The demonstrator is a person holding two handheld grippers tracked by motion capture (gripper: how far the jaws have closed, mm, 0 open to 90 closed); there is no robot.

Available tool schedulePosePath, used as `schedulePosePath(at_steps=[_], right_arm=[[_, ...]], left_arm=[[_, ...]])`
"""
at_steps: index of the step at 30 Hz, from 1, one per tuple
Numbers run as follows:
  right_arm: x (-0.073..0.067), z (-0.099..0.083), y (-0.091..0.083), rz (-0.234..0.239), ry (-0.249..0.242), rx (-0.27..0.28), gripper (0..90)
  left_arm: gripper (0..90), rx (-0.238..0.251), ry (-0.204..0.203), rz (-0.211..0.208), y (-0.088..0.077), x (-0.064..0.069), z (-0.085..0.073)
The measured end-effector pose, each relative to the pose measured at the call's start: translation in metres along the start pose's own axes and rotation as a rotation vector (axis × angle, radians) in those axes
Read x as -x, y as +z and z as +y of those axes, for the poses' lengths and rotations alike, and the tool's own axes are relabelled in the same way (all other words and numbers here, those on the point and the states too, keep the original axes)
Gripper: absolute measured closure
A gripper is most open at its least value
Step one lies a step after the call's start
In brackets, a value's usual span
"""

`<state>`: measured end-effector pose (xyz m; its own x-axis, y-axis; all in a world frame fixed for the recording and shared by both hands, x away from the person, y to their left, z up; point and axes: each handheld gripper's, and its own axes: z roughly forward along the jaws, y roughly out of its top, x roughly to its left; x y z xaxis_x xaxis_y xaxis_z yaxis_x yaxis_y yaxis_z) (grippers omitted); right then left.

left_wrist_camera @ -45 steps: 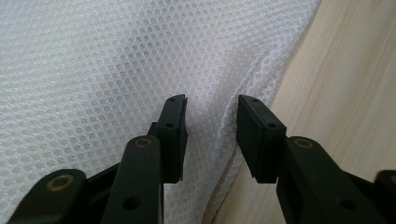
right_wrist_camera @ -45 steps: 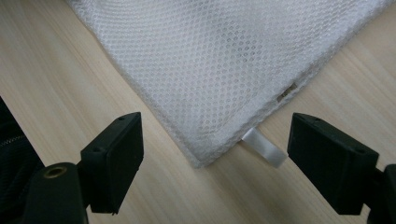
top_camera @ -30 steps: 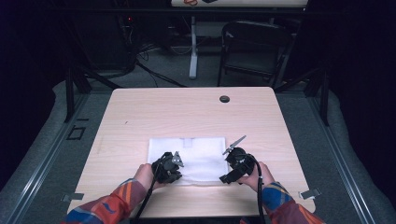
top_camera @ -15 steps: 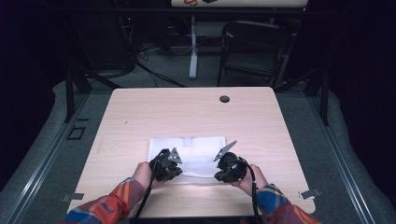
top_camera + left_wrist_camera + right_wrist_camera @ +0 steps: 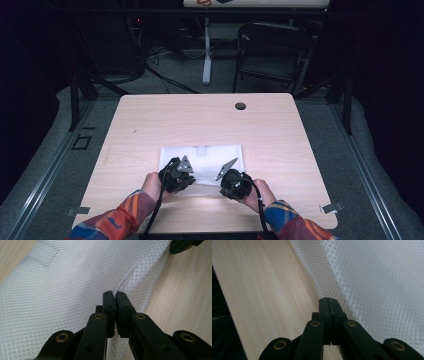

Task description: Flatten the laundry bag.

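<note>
Leftward along the near hem slid the right claw (image 5: pixel 231 176), seemingly clamped on the mesh bag (image 5: pixel 210 155) lying widthwise, the left claw (image 5: pixel 179 172) pinching it too.

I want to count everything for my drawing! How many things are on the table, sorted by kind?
White mesh cloth: 1
Black two-jaw grippers, left gripper and right gripper: 2
Small dark round cap set in the light wooden table: 1
Total: 4

No words, numbers, brand marks or signs can be read anywhere: the white mesh cloth (image 5: pixel 202 162) and the pale wooden surface (image 5: pixel 200 120) bear no legible print.
</note>
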<state>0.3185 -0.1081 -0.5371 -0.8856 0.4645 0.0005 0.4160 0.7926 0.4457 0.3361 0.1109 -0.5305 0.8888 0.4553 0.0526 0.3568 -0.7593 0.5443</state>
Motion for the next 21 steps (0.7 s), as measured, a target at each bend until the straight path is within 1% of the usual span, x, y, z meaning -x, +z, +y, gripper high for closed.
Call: schedulePosePath(at_steps=[3,4,5,6,8,11,16,19,21], right_arm=[[0.001,0.0,0.005,-0.013,0.013,0.005,90.0],[0.003,0.001,0.006,-0.017,0.005,-0.002,90.0],[0.003,0.0,0.007,-0.027,0.013,0.0,90.0],[0.004,0.0,0.009,-0.031,0.011,-0.005,90.0],[0.004,0.0,0.013,-0.033,0.019,-0.009,90.0],[0.006,-0.001,0.017,-0.04,0.011,-0.03,90.0],[0.007,-0.001,0.019,-0.035,0.017,-0.027,90.0],[0.009,-0.003,0.019,-0.026,0.024,-0.022,90.0],[0.01,-0.003,0.019,-0.017,0.036,-0.018,90.0]], left_arm=[[87.1,-0.001,-0.001,-0.005,0.0,0.0,0.0],[87.1,-0.004,0.002,-0.013,0.0,0.0,0.0],[87.1,-0.004,0.003,-0.013,0.0,0.0,0.0],[87.2,-0.004,0.004,-0.013,0.0,0.0,0.001],[87.2,-0.004,0.004,-0.013,0.0,0.0,0.001],[87.2,-0.003,0.002,-0.013,0.0,0.0,0.001],[87.3,0.001,-0.005,-0.01,0.0,0.0,0.001],[87.3,0.0,-0.014,-0.014,-0.002,-0.001,0.001],[87.4,0.003,-0.019,-0.009,-0.002,-0.001,0.002]])
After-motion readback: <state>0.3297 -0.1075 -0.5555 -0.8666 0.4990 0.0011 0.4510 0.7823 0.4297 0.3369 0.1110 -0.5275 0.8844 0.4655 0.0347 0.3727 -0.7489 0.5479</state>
